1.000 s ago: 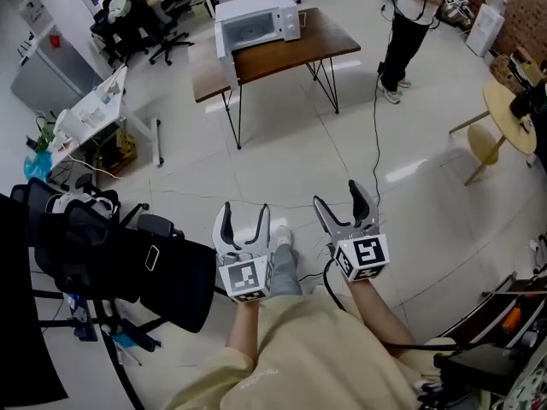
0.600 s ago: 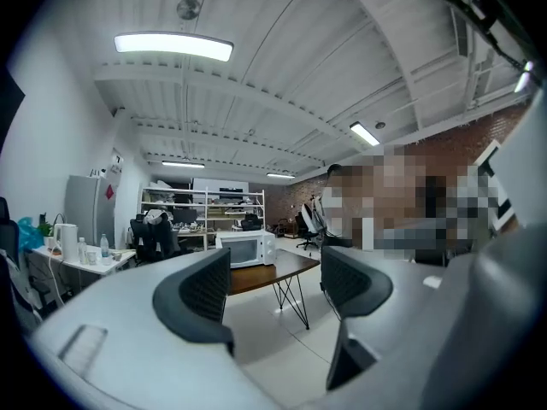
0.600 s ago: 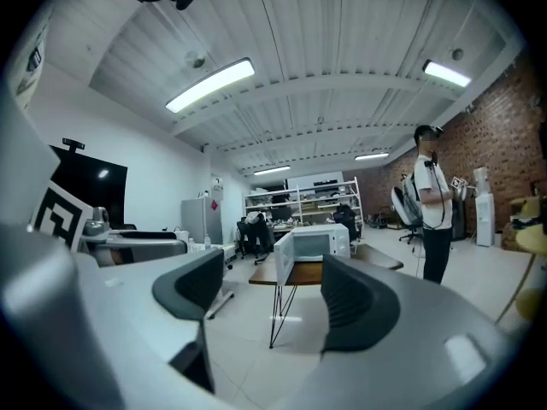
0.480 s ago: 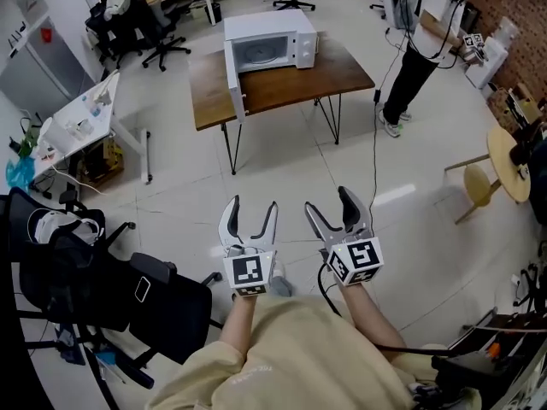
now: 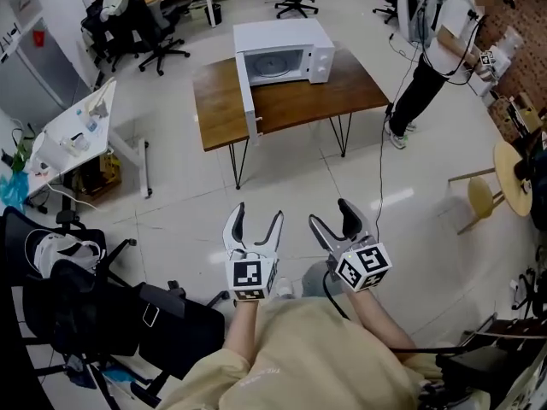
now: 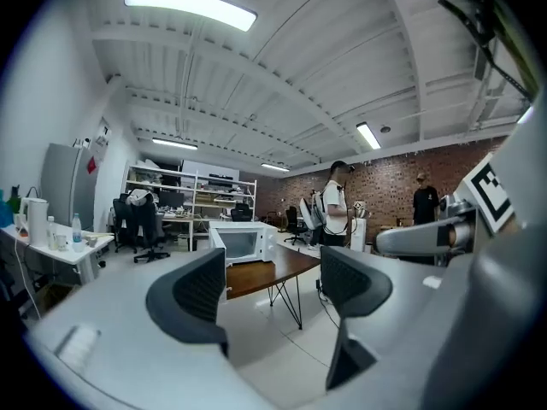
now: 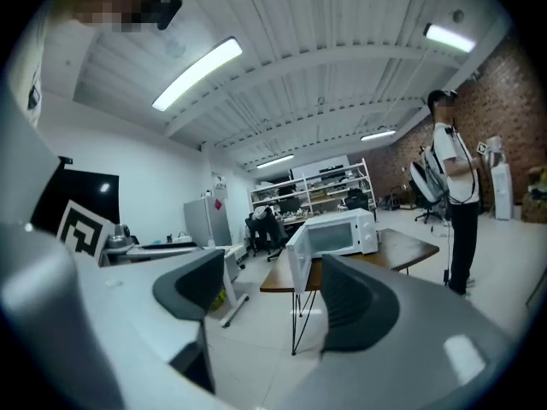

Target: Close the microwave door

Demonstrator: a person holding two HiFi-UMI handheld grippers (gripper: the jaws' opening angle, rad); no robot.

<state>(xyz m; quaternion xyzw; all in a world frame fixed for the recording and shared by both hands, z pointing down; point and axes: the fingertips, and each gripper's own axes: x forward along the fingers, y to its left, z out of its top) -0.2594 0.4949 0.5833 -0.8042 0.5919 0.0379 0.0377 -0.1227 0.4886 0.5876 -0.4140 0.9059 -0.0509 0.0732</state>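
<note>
The left hand-held gripper (image 5: 256, 221) has its jaws apart, empty. Well apart at twelve o'clock, the white microwave (image 5: 279, 34) sits on the wooden worktop (image 5: 342, 92), its door (image 5: 251, 101) swung open. The right hand-held gripper (image 5: 331, 217) is empty too, its jaws apart though just closing slightly.

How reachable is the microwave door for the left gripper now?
Probably not yet: the left gripper is well short of the table where the microwave door hangs open. Only bare floor lies between.

Microwave (image 5: 282, 37) sits on table (image 5: 335, 97), person (image 5: 432, 65) rightward.
</note>
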